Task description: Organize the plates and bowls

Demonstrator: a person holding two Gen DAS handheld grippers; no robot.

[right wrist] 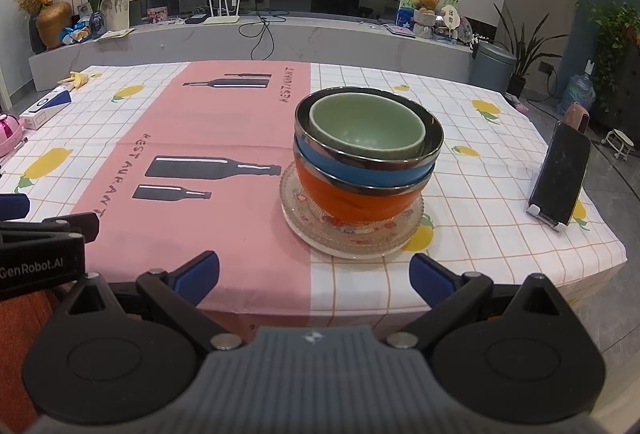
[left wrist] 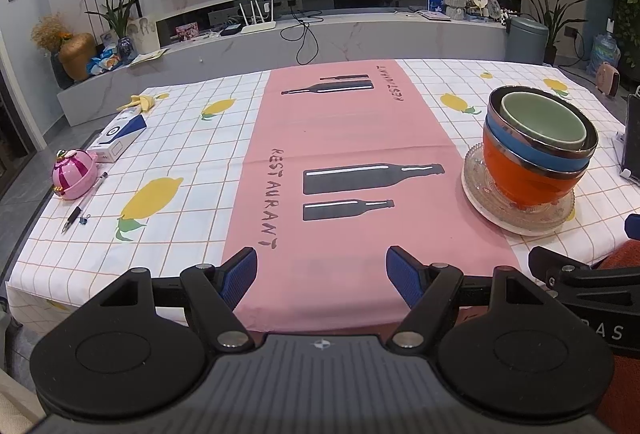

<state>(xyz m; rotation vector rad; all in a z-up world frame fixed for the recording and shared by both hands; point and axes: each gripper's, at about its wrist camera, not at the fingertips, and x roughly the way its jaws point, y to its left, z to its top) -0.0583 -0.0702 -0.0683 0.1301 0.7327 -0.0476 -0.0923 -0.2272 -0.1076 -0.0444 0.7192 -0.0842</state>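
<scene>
A stack stands on the table right of the pink runner: a glass plate [right wrist: 316,230] on a white plate, then an orange bowl [right wrist: 352,204], a blue steel-rimmed bowl [right wrist: 340,162], and a green bowl [right wrist: 368,130] nested on top. The stack also shows at the right of the left wrist view, with the green bowl [left wrist: 544,120] on top. My left gripper [left wrist: 322,276] is open and empty over the table's near edge. My right gripper [right wrist: 314,276] is open and empty, just in front of the stack.
A phone on a stand [right wrist: 560,178] stands at the table's right edge. A pink round trinket [left wrist: 74,174], a pen [left wrist: 84,204], a blue and white box [left wrist: 118,138] and a banana peel [left wrist: 138,102] lie at the left side.
</scene>
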